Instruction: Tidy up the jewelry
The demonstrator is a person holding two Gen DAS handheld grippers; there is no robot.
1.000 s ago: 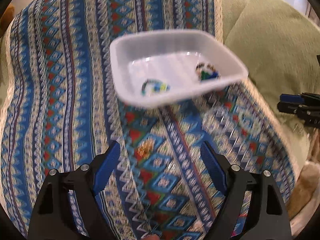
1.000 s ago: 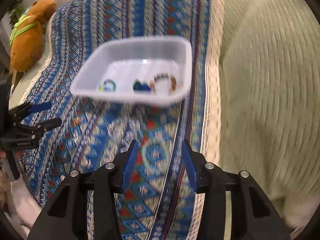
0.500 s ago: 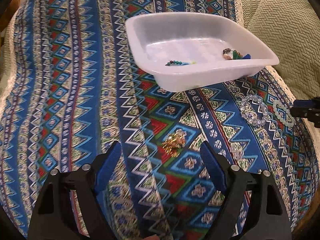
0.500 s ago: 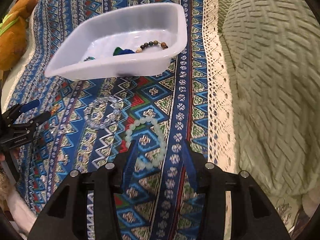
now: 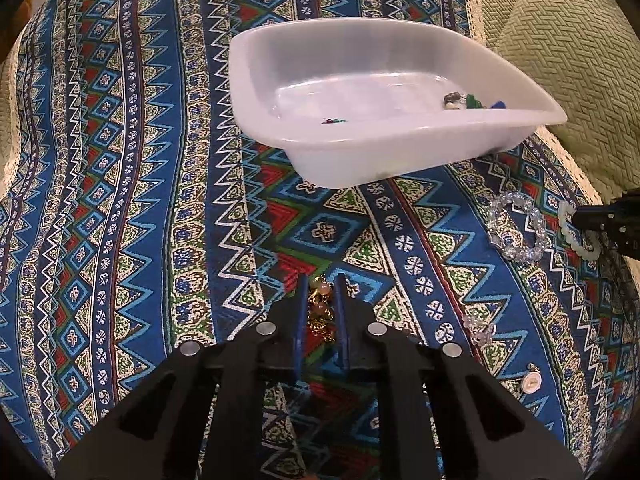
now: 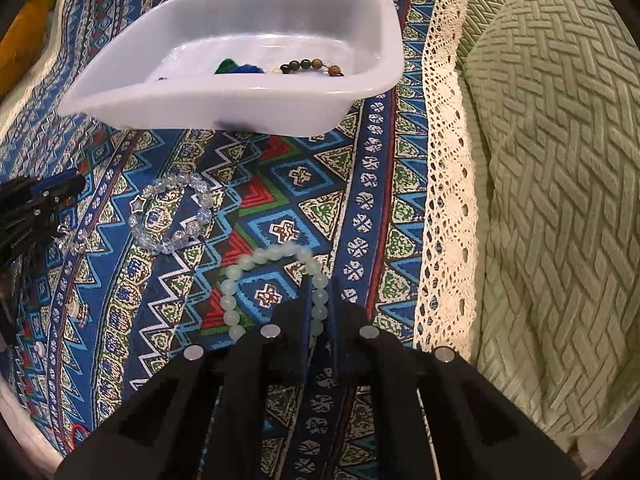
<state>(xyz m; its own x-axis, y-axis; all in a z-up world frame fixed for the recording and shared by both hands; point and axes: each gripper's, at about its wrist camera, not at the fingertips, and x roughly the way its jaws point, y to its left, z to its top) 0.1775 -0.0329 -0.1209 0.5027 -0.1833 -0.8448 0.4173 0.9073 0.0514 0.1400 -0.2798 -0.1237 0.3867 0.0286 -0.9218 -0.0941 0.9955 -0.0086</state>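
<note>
Left gripper (image 5: 321, 280) pinches gold piece (image 5: 320, 308) — apparently; right gripper (image 6: 319, 282) clamps green bracelet (image 6: 256, 260).

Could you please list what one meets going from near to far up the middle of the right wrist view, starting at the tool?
Right tool closed on the pale green bead bracelet → clear crystal bracelet → white plastic tray → brown bead bracelet lying inside the tray.
</note>
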